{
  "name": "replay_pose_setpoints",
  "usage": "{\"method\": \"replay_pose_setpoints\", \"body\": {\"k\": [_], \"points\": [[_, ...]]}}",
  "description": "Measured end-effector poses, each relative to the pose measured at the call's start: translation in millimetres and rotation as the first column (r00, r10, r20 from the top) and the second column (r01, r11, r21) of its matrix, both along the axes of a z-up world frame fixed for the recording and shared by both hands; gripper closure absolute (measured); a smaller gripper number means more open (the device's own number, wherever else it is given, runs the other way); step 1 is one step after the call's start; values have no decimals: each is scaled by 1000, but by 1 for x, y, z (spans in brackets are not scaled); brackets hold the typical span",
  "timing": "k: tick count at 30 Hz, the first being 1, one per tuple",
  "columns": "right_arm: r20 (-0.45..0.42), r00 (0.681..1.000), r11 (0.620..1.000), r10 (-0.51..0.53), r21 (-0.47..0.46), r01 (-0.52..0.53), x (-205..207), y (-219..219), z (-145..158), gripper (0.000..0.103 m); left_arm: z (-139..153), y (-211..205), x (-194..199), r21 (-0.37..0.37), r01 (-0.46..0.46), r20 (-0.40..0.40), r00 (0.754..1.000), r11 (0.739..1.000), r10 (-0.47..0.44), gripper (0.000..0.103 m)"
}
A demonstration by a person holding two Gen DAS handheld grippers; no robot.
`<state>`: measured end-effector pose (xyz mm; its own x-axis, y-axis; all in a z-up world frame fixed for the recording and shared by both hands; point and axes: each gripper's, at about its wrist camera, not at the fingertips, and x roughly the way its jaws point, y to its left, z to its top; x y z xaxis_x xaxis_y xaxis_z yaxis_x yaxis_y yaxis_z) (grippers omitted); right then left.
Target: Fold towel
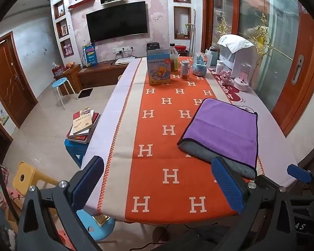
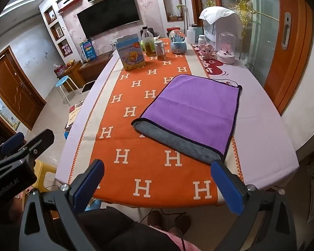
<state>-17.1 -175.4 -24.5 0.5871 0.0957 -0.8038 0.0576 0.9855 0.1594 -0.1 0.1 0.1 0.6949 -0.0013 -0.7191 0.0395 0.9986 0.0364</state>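
A purple towel with a dark edge lies folded on the orange H-pattern table runner, its grey underside showing along the near edge. It also shows in the right wrist view. My left gripper is open and empty, held above the table's near end, left of the towel. My right gripper is open and empty, above the near table edge, its right finger just short of the towel's near corner. The right gripper's tip shows at the left wrist view's right edge.
At the table's far end stand a blue box, an oil bottle, a jar, a snow globe and white appliances. A stack of books on a blue stool and a yellow chair are left of the table.
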Motion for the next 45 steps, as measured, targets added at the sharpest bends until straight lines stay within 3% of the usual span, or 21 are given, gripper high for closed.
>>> {"method": "replay_pose_setpoints", "body": {"k": [30,45], "points": [[-25,1000,1000,14,2,-14,6,3,-9,1,4,3,2,-24,19,4,1000,1000,-18,1],[-39,999,1000,-15,0,15,2,3,-9,1,-6,7,6,-54,45,-49,998,998,-47,1]]}}
